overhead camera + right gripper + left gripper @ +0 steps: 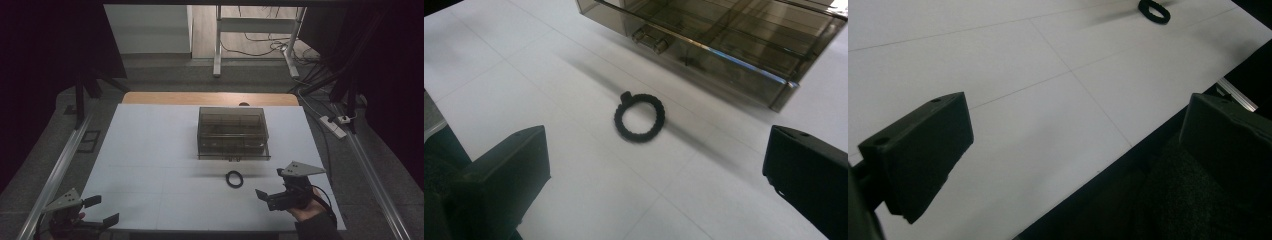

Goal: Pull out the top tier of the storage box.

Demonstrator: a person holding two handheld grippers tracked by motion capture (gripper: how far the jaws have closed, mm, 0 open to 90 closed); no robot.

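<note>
- High view: my right gripper hovers near the black ring, which lies on the white table just in front of the smoky box. I judge I'm on the approach.
- Left gripper view: left gripper spread wide, empty, at the table's near edge.
- Right gripper view: jaws wide apart, nothing touched; next I must lower over the ring and close.

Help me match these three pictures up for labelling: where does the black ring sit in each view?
High view: ring lies on the white table, just in front of the smoky box, left of the right gripper.
Left gripper view: top edge, right of centre, far off.
Right gripper view: centre, ahead between the open jaws, box beyond.
Shared landmark: the thin seam lines on the table.
</note>
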